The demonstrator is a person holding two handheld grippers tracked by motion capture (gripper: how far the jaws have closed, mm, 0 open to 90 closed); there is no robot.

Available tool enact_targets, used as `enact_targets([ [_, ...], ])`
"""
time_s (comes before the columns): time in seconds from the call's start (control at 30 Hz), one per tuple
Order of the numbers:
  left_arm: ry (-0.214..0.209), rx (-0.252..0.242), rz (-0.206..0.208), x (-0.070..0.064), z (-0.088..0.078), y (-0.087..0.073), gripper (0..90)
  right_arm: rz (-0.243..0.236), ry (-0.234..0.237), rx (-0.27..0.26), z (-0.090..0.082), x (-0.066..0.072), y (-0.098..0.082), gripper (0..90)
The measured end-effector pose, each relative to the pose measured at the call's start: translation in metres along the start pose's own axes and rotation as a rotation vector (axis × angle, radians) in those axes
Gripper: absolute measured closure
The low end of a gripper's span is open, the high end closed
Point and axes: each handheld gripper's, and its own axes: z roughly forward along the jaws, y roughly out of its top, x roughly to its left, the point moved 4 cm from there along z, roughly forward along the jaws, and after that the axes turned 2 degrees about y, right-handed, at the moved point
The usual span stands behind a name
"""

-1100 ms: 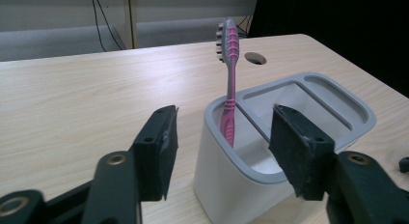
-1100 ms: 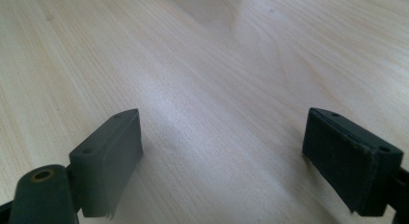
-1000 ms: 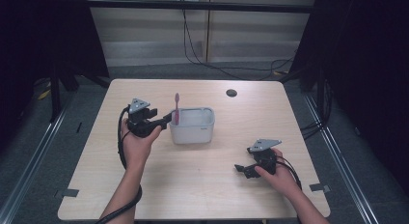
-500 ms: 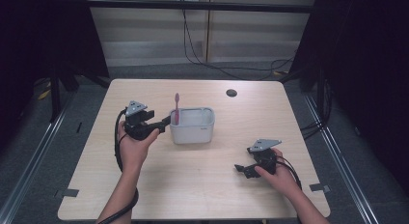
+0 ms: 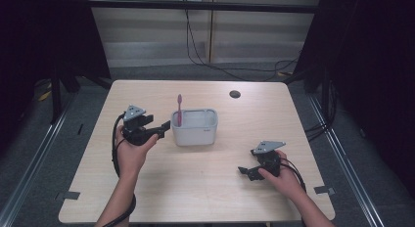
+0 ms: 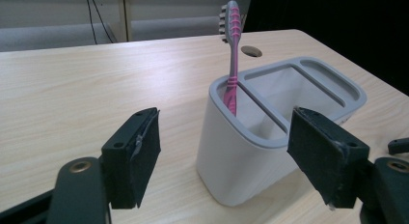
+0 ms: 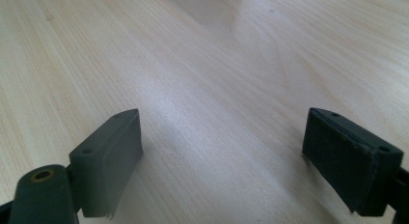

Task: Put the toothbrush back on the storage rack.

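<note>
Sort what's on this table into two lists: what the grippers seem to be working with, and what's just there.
Likely part of the job:
- pink toothbrush, standing upright in the end slot of the holder
- grey holder, in front of the open left gripper

Just there:
- round hole in the wooden table
- right gripper, open, low over bare wood

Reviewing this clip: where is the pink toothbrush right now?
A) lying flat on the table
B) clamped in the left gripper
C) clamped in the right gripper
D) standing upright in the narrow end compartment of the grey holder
D. The toothbrush stands head-up in the narrow end slot of the grey holder, while the left gripper sits open before it, its fingers touching nothing.
</note>
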Motion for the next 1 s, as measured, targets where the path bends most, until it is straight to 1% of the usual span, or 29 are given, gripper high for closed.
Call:
enact_targets([
  [0.1, -0.003, 0.008, 0.003, 0.000, -0.002, -0.002, 25.7, -0.001, 0.000, -0.001, 0.000, 0.000, 0.000, 13.2],
  [0.23, -0.009, 0.005, 0.000, 0.001, -0.005, -0.002, 24.9, -0.002, 0.000, -0.001, 0.000, 0.000, 0.000, 13.2],
  [0.27, -0.016, 0.003, -0.003, 0.001, -0.007, -0.003, 24.8, -0.002, 0.000, -0.001, 0.000, 0.000, 0.000, 13.3],
  [0.33, -0.014, 0.008, 0.000, 0.002, -0.008, -0.004, 24.3, -0.002, 0.000, -0.001, 0.000, 0.000, 0.000, 13.2],
  [0.4, -0.023, 0.023, -0.001, 0.004, -0.008, -0.007, 23.8, -0.002, 0.000, -0.001, 0.000, 0.000, 0.000, 13.2],
  [0.5, -0.028, 0.029, -0.001, 0.005, -0.008, -0.011, 23.3, -0.002, 0.000, -0.001, 0.000, 0.000, 0.000, 13.3],
  [0.57, -0.028, 0.033, 0.001, 0.006, -0.009, -0.013, 23.1, -0.002, 0.000, -0.001, 0.000, 0.000, 0.000, 13.3],
  [0.7, -0.028, 0.037, -0.010, 0.008, -0.011, -0.018, 22.9, -0.003, 0.000, 0.000, 0.000, 0.000, 0.000, 13.2],
  [0.83, -0.025, 0.043, -0.003, 0.011, -0.013, -0.022, 22.7, -0.002, 0.000, -0.001, 0.000, 0.000, 0.000, 13.2],
  [0.9, -0.025, 0.040, -0.008, 0.011, -0.014, -0.022, 22.6, -0.002, 0.000, -0.001, 0.000, 0.000, 0.000, 13.3],
  [1.0, -0.023, 0.052, -0.002, 0.014, -0.015, -0.027, 22.6, -0.004, 0.000, -0.001, 0.000, 0.000, 0.000, 13.3],
])
